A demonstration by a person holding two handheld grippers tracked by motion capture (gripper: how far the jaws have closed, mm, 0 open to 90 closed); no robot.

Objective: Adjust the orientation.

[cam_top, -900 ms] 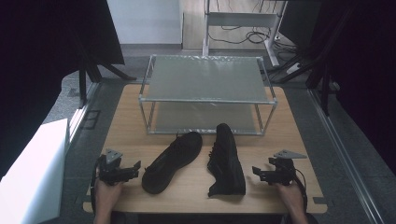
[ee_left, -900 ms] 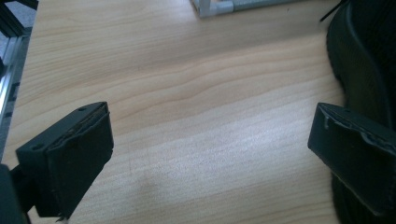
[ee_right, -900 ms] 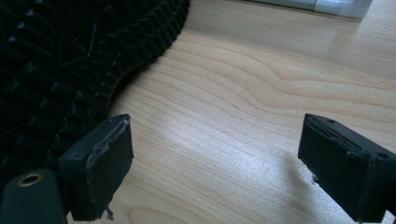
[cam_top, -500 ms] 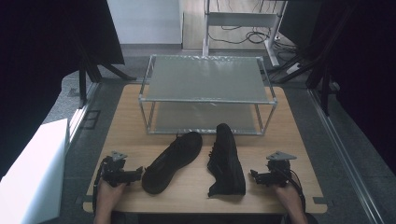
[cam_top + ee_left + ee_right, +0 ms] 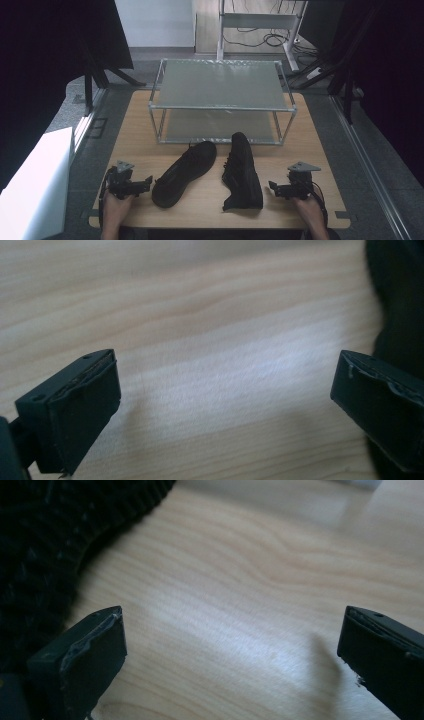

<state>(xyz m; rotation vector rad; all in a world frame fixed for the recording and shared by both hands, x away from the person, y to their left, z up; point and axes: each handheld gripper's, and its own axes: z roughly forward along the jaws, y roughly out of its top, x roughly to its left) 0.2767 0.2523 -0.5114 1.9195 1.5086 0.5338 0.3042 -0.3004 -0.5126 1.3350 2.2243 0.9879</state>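
Two black shoes lie on the wooden table [image 5: 300, 145]. The left shoe [image 5: 184, 172] rests on its side, slanting toward the front left. The right shoe [image 5: 242, 170] stands upright, toe toward the rack. My left gripper [image 5: 145, 183] rests low at the front left, open, just left of the slanted shoe; part of that shoe [image 5: 395, 295] shows at the right edge of the left gripper view. My right gripper [image 5: 274, 188] sits open at the front right, close to the upright shoe, whose knit side [image 5: 45, 540] shows at the upper left. Bare wood lies between both pairs of jaws.
A two-level metal rack [image 5: 220, 85] with frosted shelves stands at the back of the table. A white box [image 5: 35, 185] sits off the table's left side. Black stands and cables [image 5: 260, 10] lie on the floor beyond.
Both hands have drawn back toward the front edge and sunk lower onto the table. The shoes have not moved.
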